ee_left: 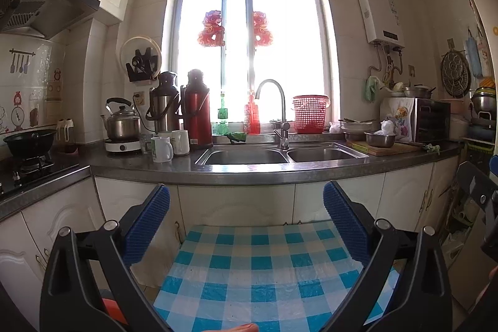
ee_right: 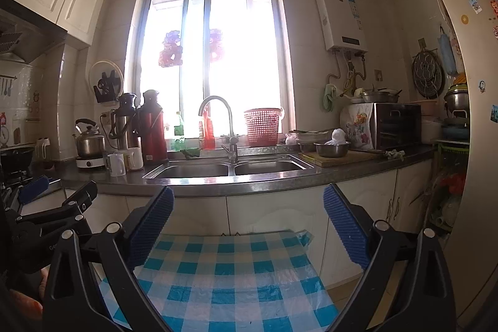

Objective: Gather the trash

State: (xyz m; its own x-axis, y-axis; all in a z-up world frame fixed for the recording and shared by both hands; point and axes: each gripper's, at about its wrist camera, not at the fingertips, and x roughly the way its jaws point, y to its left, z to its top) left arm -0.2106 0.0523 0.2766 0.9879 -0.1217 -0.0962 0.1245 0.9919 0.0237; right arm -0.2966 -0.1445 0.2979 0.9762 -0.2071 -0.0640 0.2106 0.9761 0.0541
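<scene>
My left gripper (ee_left: 247, 224) is open and empty, held above a table with a blue checked cloth (ee_left: 264, 269). My right gripper (ee_right: 249, 226) is also open and empty above the same cloth (ee_right: 224, 276). Both face the kitchen counter. A white crumpled plastic bag (ee_left: 387, 126) lies in a steel bowl (ee_left: 380, 139) right of the sink, also in the right wrist view (ee_right: 336, 136). A green crumpled scrap (ee_left: 236, 136) lies behind the sink, a greenish rag (ee_left: 432, 148) at the counter's right end. The left gripper shows at the left edge of the right wrist view (ee_right: 59, 201).
A double steel sink (ee_left: 280, 154) with a tall tap (ee_left: 274, 111) sits under the window. A red basket (ee_left: 309, 114), two thermoses (ee_left: 196, 109), a kettle (ee_left: 122, 123), mugs (ee_left: 162, 149), a stove with a wok (ee_left: 29, 142) and a small oven (ee_left: 431, 120) line the counter.
</scene>
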